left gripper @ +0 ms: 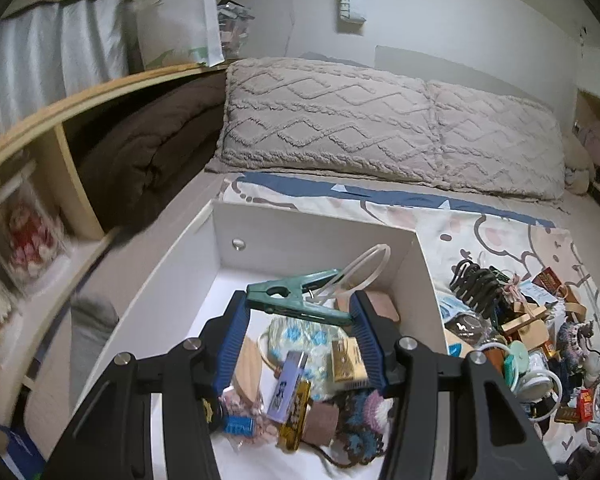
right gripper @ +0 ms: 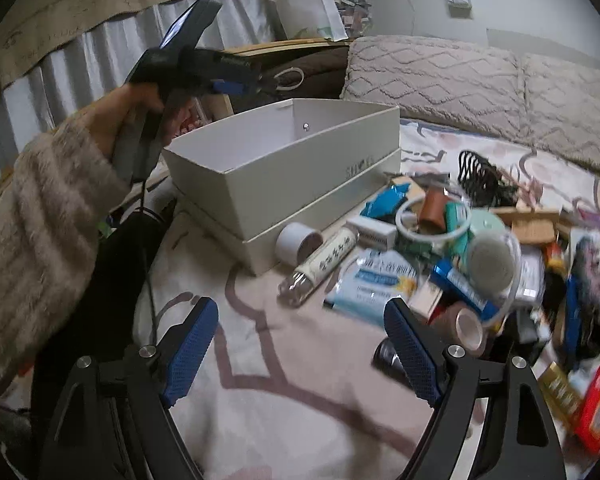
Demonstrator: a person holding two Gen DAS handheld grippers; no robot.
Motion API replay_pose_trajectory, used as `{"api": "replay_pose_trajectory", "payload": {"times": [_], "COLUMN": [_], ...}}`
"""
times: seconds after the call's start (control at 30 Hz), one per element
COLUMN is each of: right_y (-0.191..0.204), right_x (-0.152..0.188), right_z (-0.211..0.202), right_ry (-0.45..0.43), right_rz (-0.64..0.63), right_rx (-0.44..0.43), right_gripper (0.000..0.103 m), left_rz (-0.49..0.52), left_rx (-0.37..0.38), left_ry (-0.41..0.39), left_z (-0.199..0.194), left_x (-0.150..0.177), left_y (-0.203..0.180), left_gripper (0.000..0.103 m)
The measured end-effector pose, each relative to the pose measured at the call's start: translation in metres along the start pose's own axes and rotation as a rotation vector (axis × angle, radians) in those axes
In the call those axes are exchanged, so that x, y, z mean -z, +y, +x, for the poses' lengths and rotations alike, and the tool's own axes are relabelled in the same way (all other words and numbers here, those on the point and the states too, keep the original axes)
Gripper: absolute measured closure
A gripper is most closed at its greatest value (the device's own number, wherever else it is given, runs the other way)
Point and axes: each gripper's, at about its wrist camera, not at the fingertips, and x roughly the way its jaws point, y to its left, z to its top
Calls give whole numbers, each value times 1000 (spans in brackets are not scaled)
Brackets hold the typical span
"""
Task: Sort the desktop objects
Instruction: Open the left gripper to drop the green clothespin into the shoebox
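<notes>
We are gripping a teal plastic spring clamp [left gripper: 300, 300] in the left hand-held gripper [left gripper: 298, 312] over the white rectangular cardboard box [left gripper: 316, 232]; our right hand-held gripper [right gripper: 300, 344] is hanging spread wide, holding nothing.

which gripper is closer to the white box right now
Left. The left gripper hangs over the white box, holding a green clip; the right gripper hovers open above the bedsheet, away from it.

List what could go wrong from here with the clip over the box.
1. The left hand-held gripper holds the green clip above the box; the pads seem to grip only its ends, so it may twist or slip before release.
2. A clear loop hangs from the clip and could snag on the box wall.
3. The pile lies close beside the box; the open right hand-held gripper may scatter it.
</notes>
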Motion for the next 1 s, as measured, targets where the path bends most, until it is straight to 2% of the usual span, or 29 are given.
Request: {"api": "replay_pose_trajectory", "payload": {"times": [0.1,0.23,0.37,0.57,0.67,0.7,0.73,0.8,1.0], "right_y": [0,1,-3,-11,-13,-13,-13,-13,-14], "right_x": [13,30,37,38,40,40,40,40,40], "right_z": [3,14,20,18,19,20,20,20,24], "right_ry": [-5,11,32,17,22,24,24,25,34], "right_rz": [19,-11,0,38,46,47,46,46,48], "right_rx": [-49,-39,-51,-84,-87,-88,-88,-92,-84], "right_gripper": [18,18,18,18,18,18,18,18,18], "left_rz": [45,80,63,40,-31,-50,-67,-78,-13], "left_rx": [-28,-77,-98,-134,-116,-111,-115,-115,-130], "left_ry": [14,31,67,139,175,184,187,169,140], "left_z": [7,22,41,70,80,82,83,79,68], "left_x": [-12,-24,-28,-26,-23,-22,-21,-18,-13], "left_y": [-12,-18,-13,-3,8,11,14,15,6], "left_gripper": [52,52,52,51,51,44,23,8,8]}}
